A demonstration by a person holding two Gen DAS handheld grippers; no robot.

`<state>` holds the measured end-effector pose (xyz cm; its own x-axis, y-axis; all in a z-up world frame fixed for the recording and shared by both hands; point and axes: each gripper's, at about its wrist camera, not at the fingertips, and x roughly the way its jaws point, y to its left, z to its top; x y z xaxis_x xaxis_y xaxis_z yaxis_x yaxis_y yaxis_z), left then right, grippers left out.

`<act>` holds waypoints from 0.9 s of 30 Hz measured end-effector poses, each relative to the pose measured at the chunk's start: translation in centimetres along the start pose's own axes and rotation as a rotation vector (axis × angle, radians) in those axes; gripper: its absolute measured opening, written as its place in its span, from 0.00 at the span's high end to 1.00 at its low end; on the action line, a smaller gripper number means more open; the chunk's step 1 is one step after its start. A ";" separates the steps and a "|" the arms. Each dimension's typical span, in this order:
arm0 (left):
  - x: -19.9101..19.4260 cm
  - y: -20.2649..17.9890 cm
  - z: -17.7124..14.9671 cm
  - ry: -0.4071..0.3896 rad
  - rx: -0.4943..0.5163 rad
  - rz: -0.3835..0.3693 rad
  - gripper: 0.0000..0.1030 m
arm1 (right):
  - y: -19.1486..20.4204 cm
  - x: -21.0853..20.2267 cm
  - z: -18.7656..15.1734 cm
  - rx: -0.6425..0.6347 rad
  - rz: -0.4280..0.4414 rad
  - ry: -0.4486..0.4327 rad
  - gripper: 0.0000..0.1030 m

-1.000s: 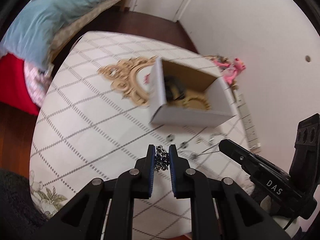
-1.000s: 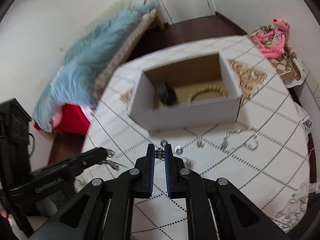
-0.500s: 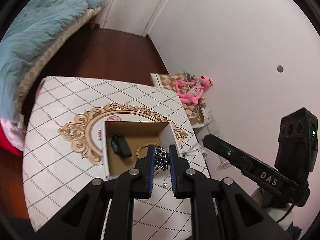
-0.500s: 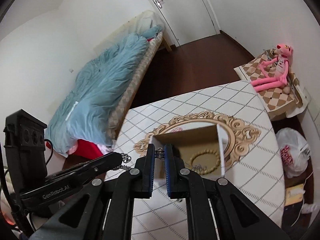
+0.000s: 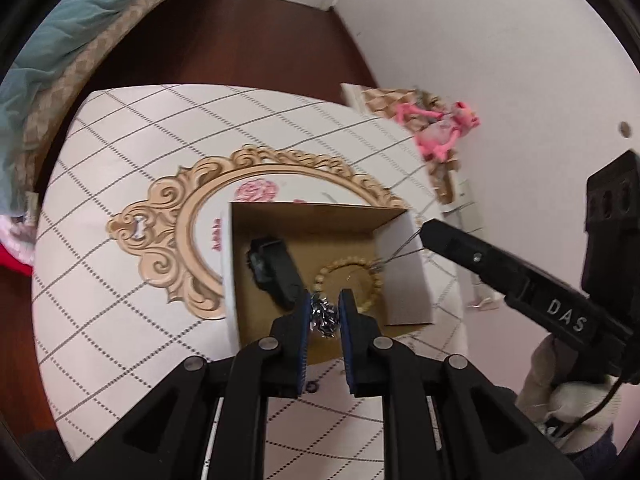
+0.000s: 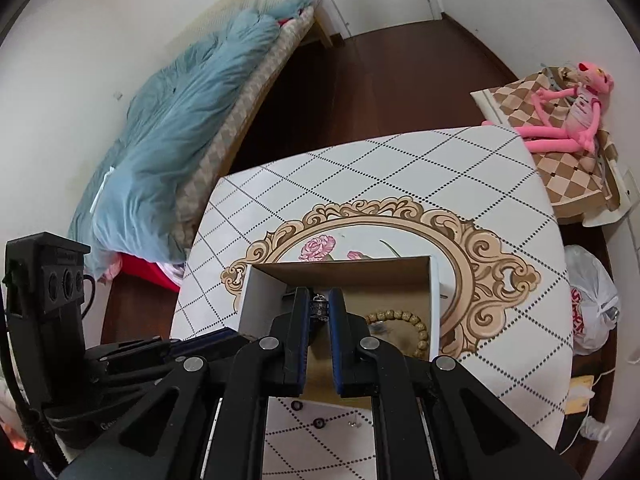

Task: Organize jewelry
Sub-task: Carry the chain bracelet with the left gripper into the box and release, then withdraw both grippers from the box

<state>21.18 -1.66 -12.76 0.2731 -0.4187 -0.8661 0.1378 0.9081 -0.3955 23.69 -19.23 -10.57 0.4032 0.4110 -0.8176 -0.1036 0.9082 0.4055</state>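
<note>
Left gripper [image 5: 325, 315]: I see my jaws pinching a bunched silver chain [image 5: 323, 317] between the blue pads.
Silver chain: it hangs just above the near end of the open cardboard box [image 5: 404, 280], directly ahead of my left gripper.
Right gripper [image 6: 320, 309]: my jaws are pressed onto a small silver pendant [image 6: 319, 307], also over the box.
Thin chain [image 5: 400, 251]: in the left view it trails from the right gripper's tip down towards the box interior.
Box contents: a beaded bracelet [image 5: 347, 280] lies just beyond my left fingertips; a black watch [image 5: 272, 272] lies ahead to their left.
Tabletop [image 6: 360, 168]: white with a diamond grid and a gold scroll frame under the box; small rings [image 6: 318, 423] lie beneath my right gripper.
</note>
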 end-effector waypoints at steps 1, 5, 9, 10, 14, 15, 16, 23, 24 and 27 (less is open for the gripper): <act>0.0 0.0 0.1 -0.002 -0.001 0.019 0.88 | 0.0 0.3 0.2 -0.003 -0.008 0.004 0.91; 0.0 0.3 0.7 -0.020 0.000 0.108 0.66 | -0.4 2.4 1.5 0.000 -0.036 0.082 0.90; -0.7 0.7 1.0 -0.071 0.004 0.205 0.30 | -1.0 3.3 1.7 0.004 -0.108 0.112 0.60; -0.8 0.7 1.0 -0.082 0.009 0.222 0.30 | -1.1 3.3 1.7 0.002 -0.129 0.111 0.51; -1.1 1.2 0.6 -0.115 0.029 0.330 0.23 | -1.6 2.8 0.8 -0.007 -0.207 0.096 0.38; -1.1 1.4 0.4 -0.121 0.030 0.348 0.17 | -1.6 2.7 0.2 -0.014 -0.242 0.095 0.33; -1.0 1.5 0.2 -0.127 0.032 0.367 0.05 | -1.7 2.6 0.0 -0.016 -0.261 0.097 0.28; -0.9 1.6 -1.8 -0.147 0.041 0.452 0.02 | -1.2 2.9 -4.1 -0.062 -0.429 0.119 0.04; -0.9 1.6 -2.0 -0.148 0.040 0.453 0.02 | -1.1 2.9 -4.6 -0.065 -0.436 0.119 0.04; -1.3 1.2 -2.7 -0.151 0.037 0.452 0.02 | -0.8 2.4 -5.6 -0.064 -0.453 0.103 0.04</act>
<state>18.41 0.01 -12.94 0.4483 0.0184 -0.8937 0.0069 0.9997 0.0240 19.63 -18.48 -15.19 0.3285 -0.0249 -0.9442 0.0048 0.9997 -0.0247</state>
